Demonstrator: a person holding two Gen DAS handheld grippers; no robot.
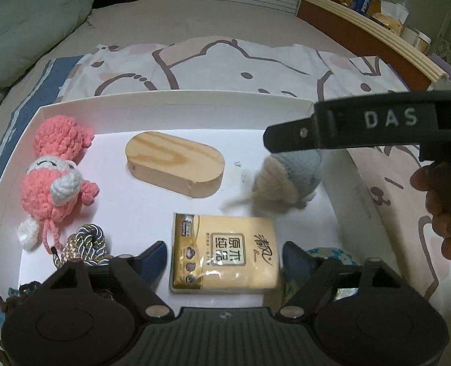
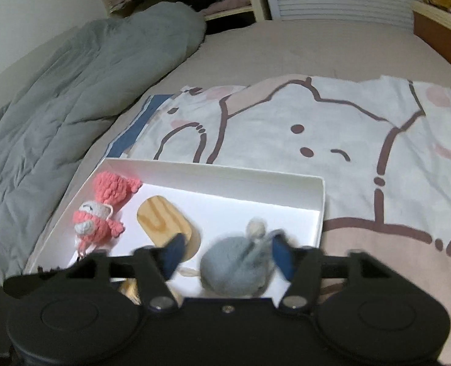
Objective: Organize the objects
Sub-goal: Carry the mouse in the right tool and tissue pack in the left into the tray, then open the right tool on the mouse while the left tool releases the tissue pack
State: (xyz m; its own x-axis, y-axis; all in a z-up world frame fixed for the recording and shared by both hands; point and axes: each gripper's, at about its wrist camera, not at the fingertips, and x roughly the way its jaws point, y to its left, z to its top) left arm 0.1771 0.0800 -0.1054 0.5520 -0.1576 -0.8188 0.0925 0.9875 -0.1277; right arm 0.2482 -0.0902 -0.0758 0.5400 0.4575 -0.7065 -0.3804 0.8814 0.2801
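A white tray (image 1: 176, 97) lies on the bed. In it are a pink crochet doll (image 1: 57, 170), an oval wooden block (image 1: 175, 163), a yellow tissue pack (image 1: 225, 257), a gold and blue cord knot (image 1: 86, 245) and a blurred grey and blue knitted toy (image 1: 286, 180). My left gripper (image 1: 225, 257) is open, its fingers on either side of the tissue pack. My right gripper (image 2: 228, 254) is open above the grey knitted toy (image 2: 234, 270), which lies loose between the spread fingers. The right gripper's arm (image 1: 362, 125) crosses the left wrist view.
A cartoon-print cloth (image 2: 316, 134) lies under the tray (image 2: 213, 170). A grey quilt (image 2: 57, 97) is bunched at the left. A wooden shelf (image 1: 371, 27) with snack packs stands at the far right. A blue crochet item (image 1: 332, 254) shows by the right finger of the left gripper.
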